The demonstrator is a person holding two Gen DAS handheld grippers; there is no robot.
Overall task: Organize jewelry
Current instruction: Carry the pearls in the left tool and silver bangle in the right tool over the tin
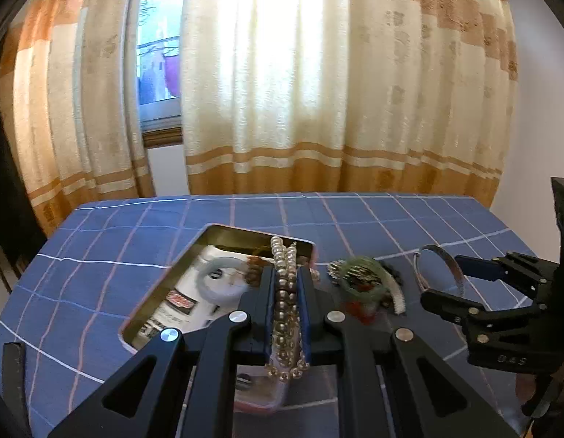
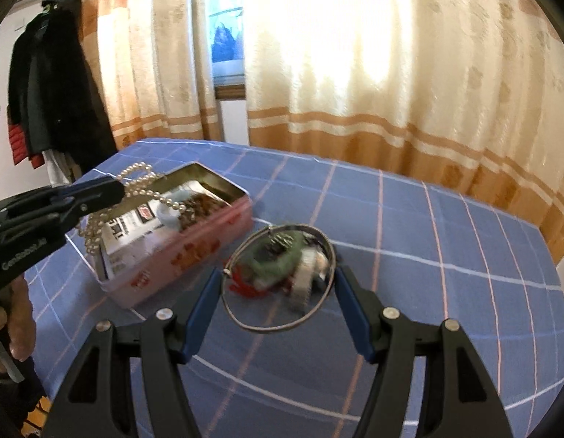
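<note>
Now left tongs (image 1: pixel 286 292) clamp the pearls (image 1: pixel 283 255) above the tin (image 2: pixel 194 241); right tongs (image 2: pixel 278 292) grip the bangle (image 2: pixel 278 281). Dangling pearls could snag the rim.

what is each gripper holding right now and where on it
The left gripper is shut on the pearl necklace, pinching its bunched strands so loops hang free. The right gripper holds the silver bangle across its width, pads on opposite sides.
</note>
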